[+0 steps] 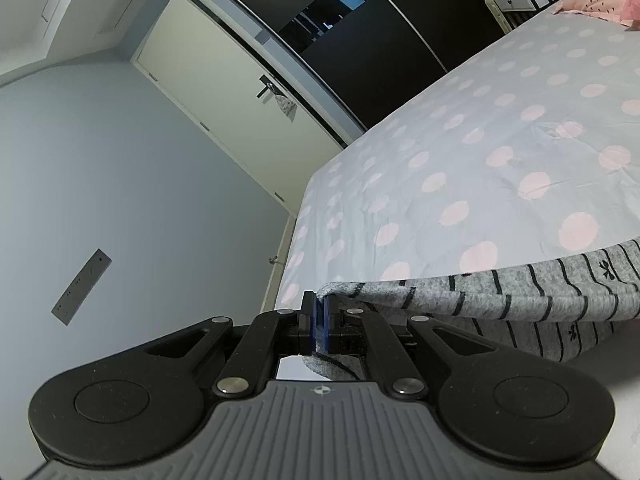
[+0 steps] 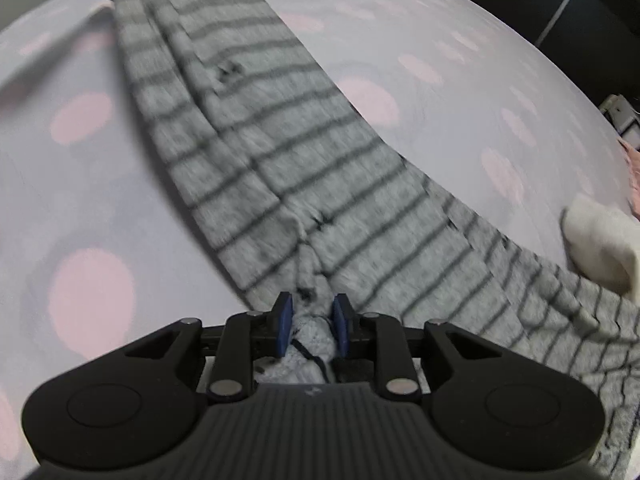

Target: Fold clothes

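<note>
Grey garment (image 2: 280, 168) with thin dark stripes and small dark bows. Pale lilac-grey bedsheet (image 1: 460, 152), pink dots. Blue pads (image 2: 285, 322) on black grippers. Pink pillow (image 1: 600, 4) at two o'clock.

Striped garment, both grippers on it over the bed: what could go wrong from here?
1. The right gripper has its pads apart with a bunch of the striped garment between them; that end may drop unevenly and spoil the fold.
2. The left gripper is shut on one thin edge, with the cloth hanging taut beside the bed; a tug could pull it free.
3. A white cloth lies against the garment and may get dragged along.
</note>
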Motion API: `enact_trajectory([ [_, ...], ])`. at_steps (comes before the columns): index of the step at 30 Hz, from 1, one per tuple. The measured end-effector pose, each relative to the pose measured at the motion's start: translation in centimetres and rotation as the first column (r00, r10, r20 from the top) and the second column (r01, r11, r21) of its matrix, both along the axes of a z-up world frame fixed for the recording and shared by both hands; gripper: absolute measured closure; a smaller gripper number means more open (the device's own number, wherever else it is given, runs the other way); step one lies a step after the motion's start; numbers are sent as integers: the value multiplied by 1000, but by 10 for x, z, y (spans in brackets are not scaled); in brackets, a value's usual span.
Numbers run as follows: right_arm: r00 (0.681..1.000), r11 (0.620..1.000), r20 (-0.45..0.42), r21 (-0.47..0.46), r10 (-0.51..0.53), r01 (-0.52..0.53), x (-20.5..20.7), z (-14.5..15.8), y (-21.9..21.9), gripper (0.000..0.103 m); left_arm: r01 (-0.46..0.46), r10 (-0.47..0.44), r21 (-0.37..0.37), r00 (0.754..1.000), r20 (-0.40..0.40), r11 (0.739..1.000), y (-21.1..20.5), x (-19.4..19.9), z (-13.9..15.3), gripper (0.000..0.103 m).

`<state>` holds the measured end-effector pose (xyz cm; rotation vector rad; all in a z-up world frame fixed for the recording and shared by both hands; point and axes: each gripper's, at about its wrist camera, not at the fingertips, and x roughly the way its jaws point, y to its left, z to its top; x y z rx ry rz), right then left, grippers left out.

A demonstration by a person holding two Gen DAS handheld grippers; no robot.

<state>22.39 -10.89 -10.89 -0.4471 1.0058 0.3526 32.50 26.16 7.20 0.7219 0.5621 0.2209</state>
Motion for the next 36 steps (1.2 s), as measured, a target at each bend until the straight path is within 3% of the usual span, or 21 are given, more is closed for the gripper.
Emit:
enact_trajectory([
  [4, 997, 998, 35, 4, -62, 62, -3, 15, -13, 93, -24, 24, 0, 1000, -5, 1000, 6, -6, 3, 102],
  [7, 980, 992, 155, 9, -125, 125, -11, 54, -29, 94, -49, 49, -16, 999, -3, 999, 15, -12, 8, 102],
  [10, 918, 971, 317, 65, -240, 231, -20, 103, -59, 94, -45, 45, -46, 999, 4, 998, 17, -18, 17, 102],
  [15, 750, 926, 546, 170, -373, 337, -35, 170, -99, 95, 6, -5, -40, 1000, 29, 999, 0, -20, 32, 102],
  [18, 705, 919, 596, 170, -384, 357, -28, 180, -107, 95, 14, -14, -26, 1000, 17, 1000, -13, -5, 33, 102],
  [22, 690, 897, 579, 205, -434, 392, -3, 171, -119, 95, 12, -11, -29, 1000, 27, 999, -32, 23, 32, 102],
  [25, 656, 888, 611, 197, -442, 415, 16, 165, -121, 95, 21, -17, -42, 996, 90, 999, -45, 38, 38, 102],
  [29, 578, 866, 659, 252, -481, 432, 14, 184, -140, 95, 49, -40, -46, 983, 178, 998, -50, 40, 48, 102],
  [30, 570, 868, 670, 253, -476, 428, 11, 189, -142, 95, 57, -50, -36, 983, 175, 998, -47, 39, 46, 102],
  [32, 590, 883, 671, 232, -449, 408, 12, 190, -142, 95, 64, -59, -34, 988, 144, 997, -39, 35, 37, 102],
  [36, 685, 919, 620, 181, -383, 350, -7, 178, -139, 95, 68, -66, -31, 997, 40, 997, -19, 17, 3, 102],
])
